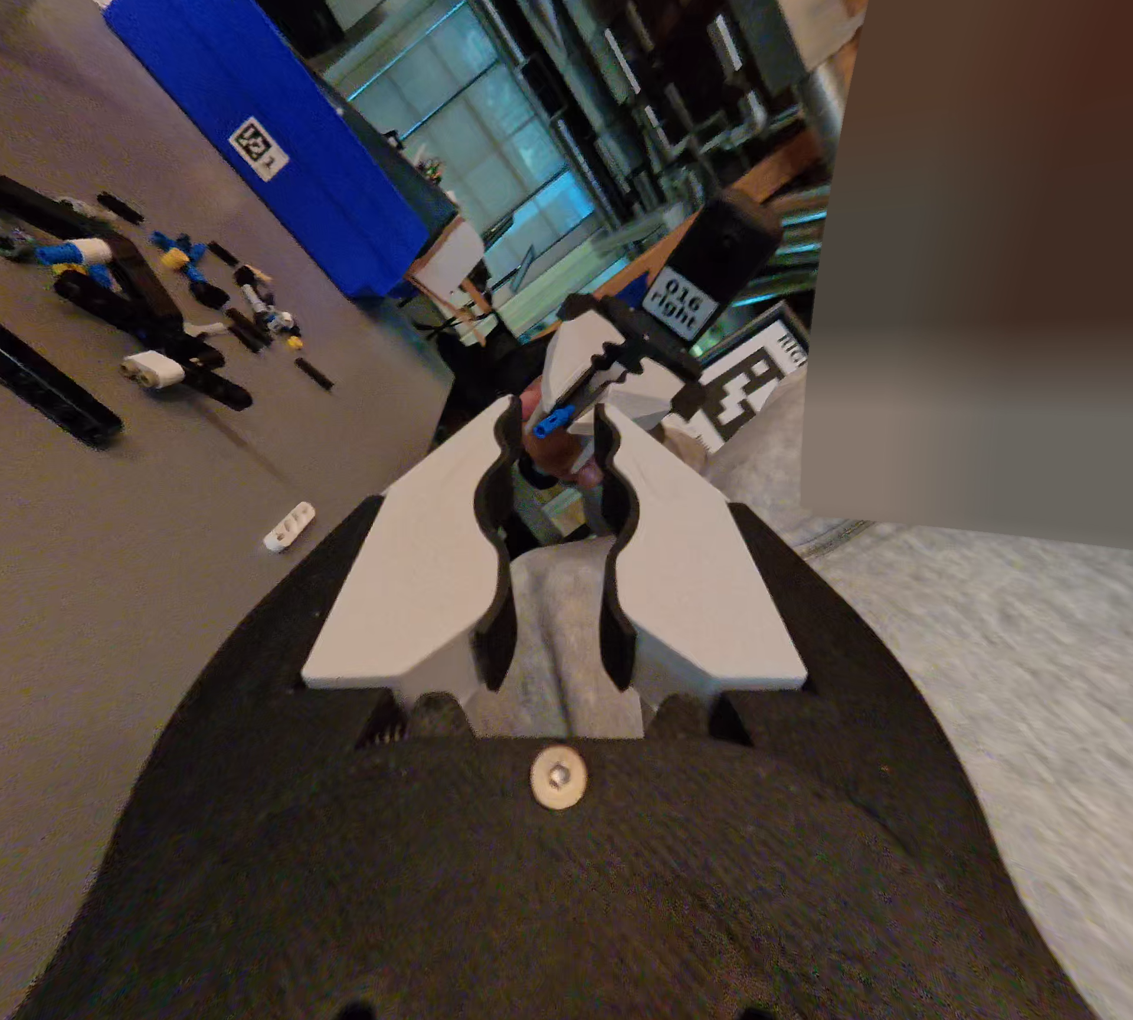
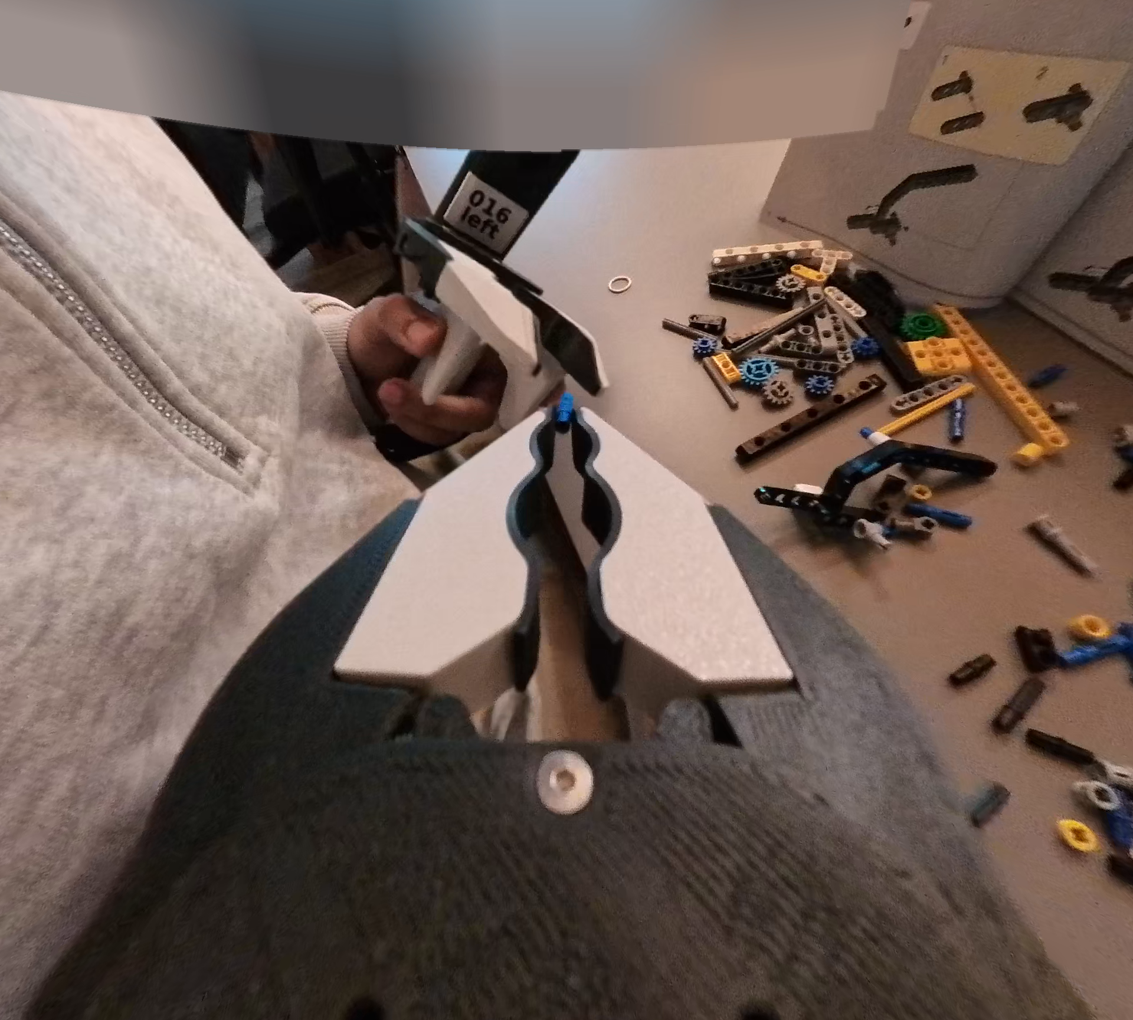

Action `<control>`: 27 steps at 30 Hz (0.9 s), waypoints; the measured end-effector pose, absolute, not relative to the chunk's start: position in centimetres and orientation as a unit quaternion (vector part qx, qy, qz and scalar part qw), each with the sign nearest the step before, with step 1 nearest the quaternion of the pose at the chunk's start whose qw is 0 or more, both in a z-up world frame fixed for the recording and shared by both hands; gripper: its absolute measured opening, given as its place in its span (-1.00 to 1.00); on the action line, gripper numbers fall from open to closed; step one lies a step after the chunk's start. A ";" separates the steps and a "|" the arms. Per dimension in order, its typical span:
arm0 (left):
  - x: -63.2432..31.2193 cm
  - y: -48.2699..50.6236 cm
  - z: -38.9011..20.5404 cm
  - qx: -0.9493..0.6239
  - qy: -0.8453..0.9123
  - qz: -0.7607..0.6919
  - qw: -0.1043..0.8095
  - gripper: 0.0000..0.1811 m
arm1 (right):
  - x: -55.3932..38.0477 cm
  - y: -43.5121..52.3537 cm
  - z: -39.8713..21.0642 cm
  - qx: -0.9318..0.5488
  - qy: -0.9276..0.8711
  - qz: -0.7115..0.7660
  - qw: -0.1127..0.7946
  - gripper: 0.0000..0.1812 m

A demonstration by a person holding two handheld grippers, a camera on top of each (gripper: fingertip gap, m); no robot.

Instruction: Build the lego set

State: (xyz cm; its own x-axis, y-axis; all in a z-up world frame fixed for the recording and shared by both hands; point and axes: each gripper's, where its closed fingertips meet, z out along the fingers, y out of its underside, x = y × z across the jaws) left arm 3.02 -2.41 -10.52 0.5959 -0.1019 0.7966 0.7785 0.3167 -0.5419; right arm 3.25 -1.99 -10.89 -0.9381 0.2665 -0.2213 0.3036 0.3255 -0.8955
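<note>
My right gripper (image 2: 564,419) is shut on a small blue pin (image 2: 564,409) that sticks out past its tips. It is held in the air in front of a person's grey sweatshirt (image 2: 122,469). My left gripper (image 1: 556,409) is open and empty, and its tips point at the right gripper (image 1: 567,413) and the blue pin (image 1: 550,424) just beyond them. In the right wrist view the left gripper (image 2: 582,371) is held in a hand, close above the pin. A partly built black and blue assembly (image 2: 877,476) lies on the table.
Many loose pieces, beams, gears and pins lie in a pile (image 2: 858,353) on the grey table (image 2: 674,230). In the left wrist view they lie at the far left (image 1: 153,304), with a white beam (image 1: 289,526) nearer. A blue box (image 1: 257,132) and an open instruction booklet (image 2: 1011,102) stand behind. Both grippers' tips are close together, under 4 cm apart.
</note>
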 end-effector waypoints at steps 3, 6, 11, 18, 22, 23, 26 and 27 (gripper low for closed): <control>3.7 -1.9 -10.5 -0.527 -0.318 -0.284 0.735 -0.78 | 3.6 -2.2 -10.7 0.176 0.809 -0.559 0.044 -0.97; 4.0 -1.7 -10.3 -0.530 -0.309 -0.285 0.737 -0.89 | 4.0 -2.3 -10.6 0.179 0.801 -0.567 0.071 -0.97; 4.1 -1.9 -10.2 -0.528 -0.303 -0.290 0.739 -0.96 | 3.9 -2.1 -10.2 0.197 0.781 -0.584 0.101 -0.97; 4.5 -1.7 -10.2 -0.536 -0.293 -0.294 0.735 -0.93 | 4.2 -2.1 -10.2 0.218 0.760 -0.597 0.135 -0.98; 4.5 -1.6 -10.3 -0.539 -0.291 -0.292 0.734 -0.93 | 4.0 -2.2 -10.0 0.236 0.743 -0.606 0.161 -0.98; 4.5 -1.7 -10.2 -0.539 -0.291 -0.292 0.735 -0.94 | 3.9 -2.2 -10.1 0.237 0.742 -0.605 0.164 -0.98; 4.7 -1.7 -10.1 -0.540 -0.286 -0.294 0.735 -0.96 | 3.9 -2.3 -10.1 0.237 0.743 -0.602 0.171 -0.97; 4.8 -1.7 -10.1 -0.541 -0.283 -0.293 0.736 -0.96 | 4.0 -2.3 -10.1 0.235 0.744 -0.601 0.173 -0.97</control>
